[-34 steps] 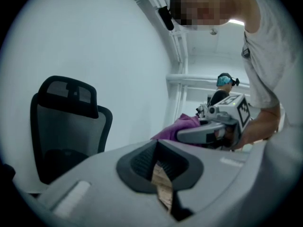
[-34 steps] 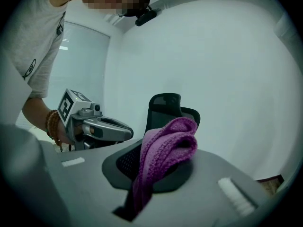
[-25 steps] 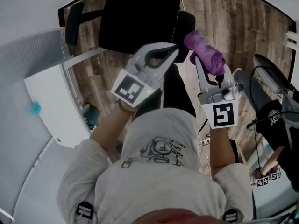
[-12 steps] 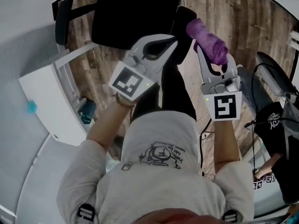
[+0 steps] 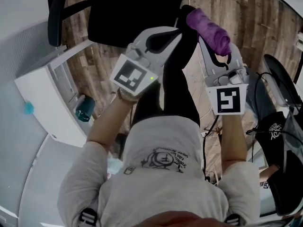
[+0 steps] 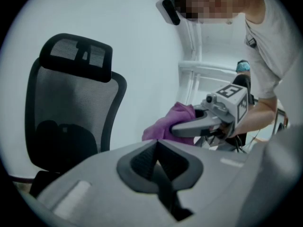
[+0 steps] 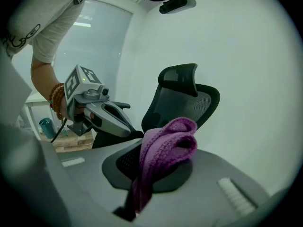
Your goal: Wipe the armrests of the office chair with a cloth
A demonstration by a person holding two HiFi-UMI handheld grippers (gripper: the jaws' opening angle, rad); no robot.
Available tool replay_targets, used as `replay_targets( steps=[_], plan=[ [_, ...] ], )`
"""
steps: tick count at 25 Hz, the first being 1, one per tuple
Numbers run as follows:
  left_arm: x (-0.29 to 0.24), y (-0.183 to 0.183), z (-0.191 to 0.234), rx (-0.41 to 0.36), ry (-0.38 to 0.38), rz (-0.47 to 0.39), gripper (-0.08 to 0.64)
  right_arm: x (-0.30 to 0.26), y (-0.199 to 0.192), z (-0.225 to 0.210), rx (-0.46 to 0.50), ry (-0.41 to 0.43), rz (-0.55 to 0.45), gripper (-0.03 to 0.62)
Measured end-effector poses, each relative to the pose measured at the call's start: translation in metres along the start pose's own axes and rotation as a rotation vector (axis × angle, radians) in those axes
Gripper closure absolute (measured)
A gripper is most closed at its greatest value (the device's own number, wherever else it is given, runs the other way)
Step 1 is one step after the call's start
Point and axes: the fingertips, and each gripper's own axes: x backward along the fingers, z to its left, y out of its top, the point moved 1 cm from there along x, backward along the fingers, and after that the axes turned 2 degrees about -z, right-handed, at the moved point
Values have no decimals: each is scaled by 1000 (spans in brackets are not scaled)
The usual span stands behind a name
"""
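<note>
1. Your left gripper point(image 5: 176, 33) is at 12 o'clock, just in front of you. Its fingers are shut together with nothing between them.
2. Your right gripper point(image 5: 203, 34) is at 1 o'clock. Its fingers are clamped on the purple cloth point(image 5: 209, 30). The cloth is bunched up, flops over the tips and hangs in the air.
3. The office chair point(image 7: 182, 100) stands past both grippers at 12 o'clock. The cloth does not touch it. I think you are at the step of bringing the cloth over, and no wiping has begun.
4. The near armrest point(image 5: 188, 14) looks to be just beside the cloth. Next, set the cloth down flat on top of it and rub along it.
5. The far armrest point(image 5: 55, 13) is at 11 o'clock, well apart. It comes after.
</note>
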Motion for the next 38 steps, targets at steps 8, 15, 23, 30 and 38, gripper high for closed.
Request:
replay_targets(
  steps=[8,15,23,30,38],
  plan=[
    [-24,-21,22,31,7,18,560,-25,-22,-22,82,8,44,566],
    [-48,-33,40,42,18,29,560,-51,-43,-36,129,46,75,566],
    [-59,-47,56,63,30,44,560,-87,-72,-35,120,106,118,566],
    [-60,-64,52,73,39,62,560,-94,-91,-26,106,138,120,566],
    [-50,-67,49,50,37,78,560,-92,-92,-12,88,148,115,566]
  ],
)
